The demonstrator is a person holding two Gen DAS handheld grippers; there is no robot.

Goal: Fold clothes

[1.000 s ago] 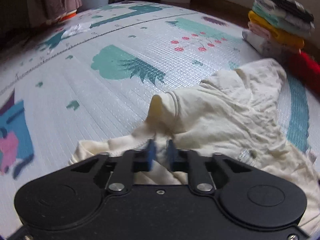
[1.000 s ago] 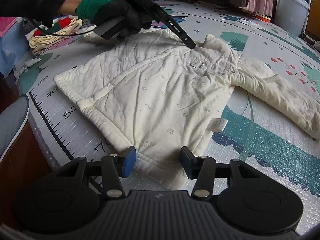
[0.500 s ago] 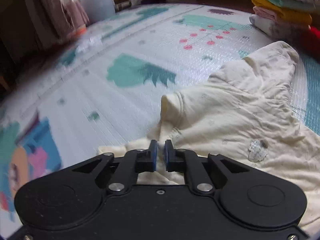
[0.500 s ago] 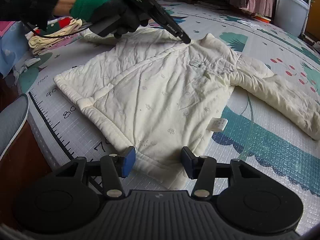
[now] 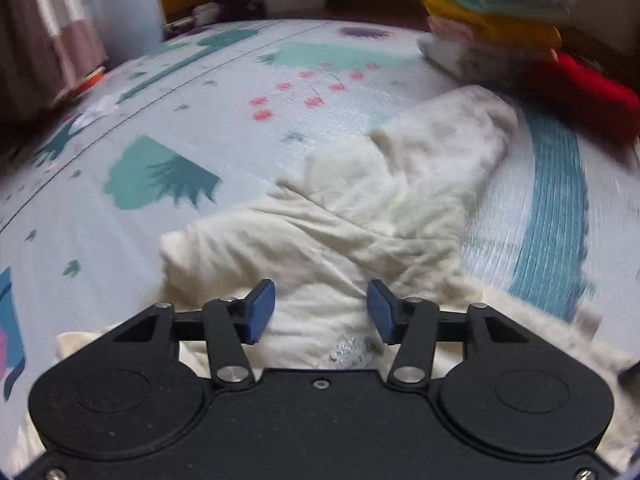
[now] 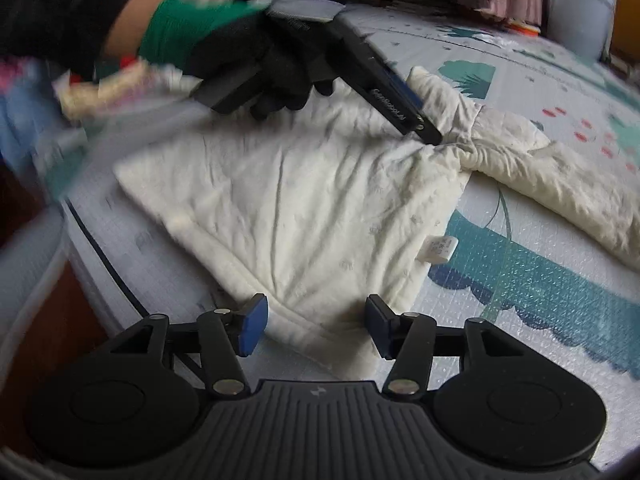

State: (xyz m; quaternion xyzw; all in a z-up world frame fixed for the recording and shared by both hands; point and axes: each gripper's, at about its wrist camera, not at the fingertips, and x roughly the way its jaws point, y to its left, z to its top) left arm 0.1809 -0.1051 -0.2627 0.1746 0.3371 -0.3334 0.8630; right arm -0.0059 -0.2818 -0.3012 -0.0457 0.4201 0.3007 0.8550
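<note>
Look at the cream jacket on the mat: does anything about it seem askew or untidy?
Yes. The jacket lies flat over most of its body, but near the collar, under the left tool, the cloth is bunched into tight wrinkles. One sleeve is spread out to the side, unfolded, on the mat.

The garment (image 6: 304, 208) is spread on the mat (image 6: 540, 280) — a sleeve (image 6: 560, 176) stretched rightward, folded clothes (image 5: 492, 28) stacked beyond it.

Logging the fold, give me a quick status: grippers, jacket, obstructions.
Left gripper open above collar. Right gripper open at hem. Cream jacket half-folded on mat. Nothing blocking.
</note>
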